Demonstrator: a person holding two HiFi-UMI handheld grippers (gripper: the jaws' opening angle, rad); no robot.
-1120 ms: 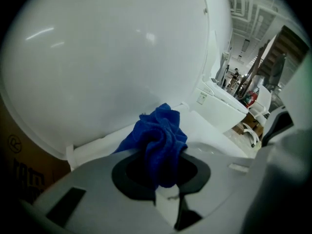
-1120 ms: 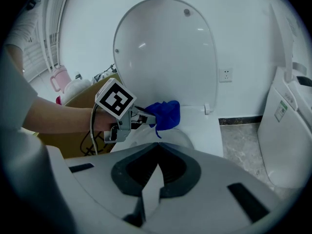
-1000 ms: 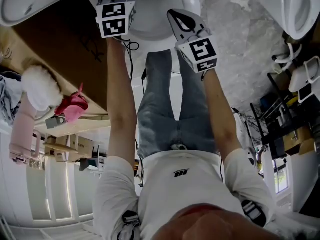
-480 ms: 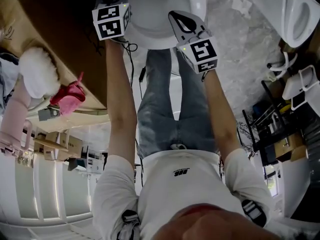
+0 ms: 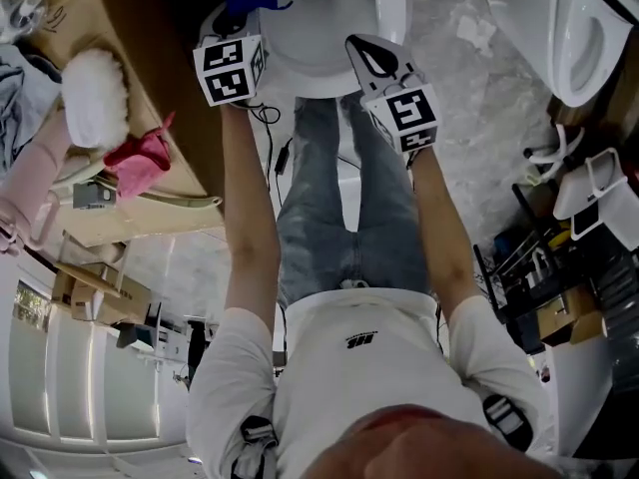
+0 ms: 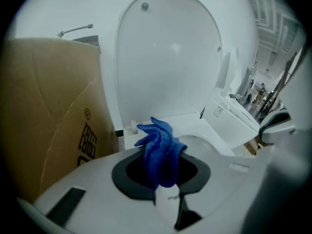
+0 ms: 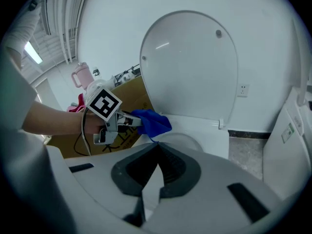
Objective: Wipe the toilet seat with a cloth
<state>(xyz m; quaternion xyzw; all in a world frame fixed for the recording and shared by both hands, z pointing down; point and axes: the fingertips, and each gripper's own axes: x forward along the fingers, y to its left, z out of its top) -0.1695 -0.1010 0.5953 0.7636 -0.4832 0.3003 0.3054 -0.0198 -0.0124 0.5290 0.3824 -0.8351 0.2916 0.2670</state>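
Your left gripper (image 6: pixel 164 183) pinches the bunched cloth (image 6: pixel 160 150) above the toilet seat (image 6: pixel 210 148). Your right gripper (image 7: pixel 157 150) is pressed together, empty. Hard scrubbing could tug the cloth loose.

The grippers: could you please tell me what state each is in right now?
Left gripper: closed on the blue cloth.
Right gripper: closed, empty.

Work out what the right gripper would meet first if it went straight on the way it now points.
Most likely the toilet seat, its white rim just beyond the closed fingers of the right gripper; the raised lid stands behind. The blue cloth sits left of that line. Depth is uncertain.
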